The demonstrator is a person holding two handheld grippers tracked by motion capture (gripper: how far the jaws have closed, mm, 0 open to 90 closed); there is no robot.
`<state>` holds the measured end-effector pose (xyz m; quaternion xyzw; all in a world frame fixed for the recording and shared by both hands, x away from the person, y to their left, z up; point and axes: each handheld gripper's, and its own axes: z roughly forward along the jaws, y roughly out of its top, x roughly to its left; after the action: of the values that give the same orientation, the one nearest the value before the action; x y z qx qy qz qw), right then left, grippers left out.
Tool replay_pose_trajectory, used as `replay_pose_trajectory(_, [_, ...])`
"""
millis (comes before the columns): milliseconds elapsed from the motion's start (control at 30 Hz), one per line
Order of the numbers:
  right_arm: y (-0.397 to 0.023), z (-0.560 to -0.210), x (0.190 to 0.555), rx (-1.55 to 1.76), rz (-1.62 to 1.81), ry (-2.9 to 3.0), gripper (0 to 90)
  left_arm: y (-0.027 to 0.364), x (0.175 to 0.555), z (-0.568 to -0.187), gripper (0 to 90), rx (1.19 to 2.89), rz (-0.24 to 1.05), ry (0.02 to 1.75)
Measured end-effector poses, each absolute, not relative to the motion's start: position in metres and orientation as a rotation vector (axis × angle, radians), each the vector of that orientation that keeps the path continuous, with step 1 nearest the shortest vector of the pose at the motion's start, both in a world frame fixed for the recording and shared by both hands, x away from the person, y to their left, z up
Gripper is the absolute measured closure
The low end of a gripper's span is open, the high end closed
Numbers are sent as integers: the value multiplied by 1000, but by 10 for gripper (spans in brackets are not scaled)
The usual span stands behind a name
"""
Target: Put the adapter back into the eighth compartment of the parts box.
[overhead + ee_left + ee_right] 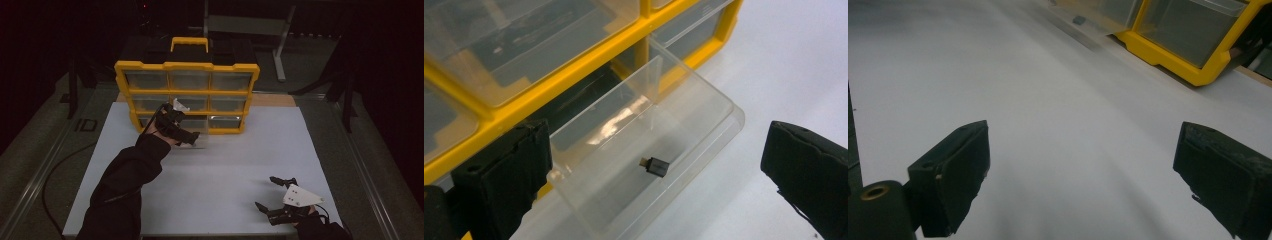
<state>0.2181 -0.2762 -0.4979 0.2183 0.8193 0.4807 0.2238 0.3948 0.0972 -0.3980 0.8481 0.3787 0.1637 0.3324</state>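
A yellow organiser (187,65) with clear drawers stands upright at the back of the white board. One clear drawer (694,115) of its bottom row is pulled out onto the board, and a small black part (655,166) lies on its floor. My left gripper (187,135) hovers over this drawer (199,141), jaws wide open (656,130), nothing between the pads. My right gripper (265,192) rests low near the front right of the board, also open (1083,132), with bare board between its jaws. In the right gripper view the organiser's yellow corner (1168,55) is far ahead.
The white board (225,160) stretches wide between the organiser and the front edge. A black case with a yellow handle (189,44) sits behind the organiser. Metal rails run along both sides of the table, and a cable (60,165) trails at the left.
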Motion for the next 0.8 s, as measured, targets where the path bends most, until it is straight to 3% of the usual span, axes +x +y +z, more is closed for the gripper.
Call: replay_pose_trajectory(800, [-276, -498, 218, 600, 1321, 2262, 81, 88, 342, -415, 0, 2113, 529, 972])
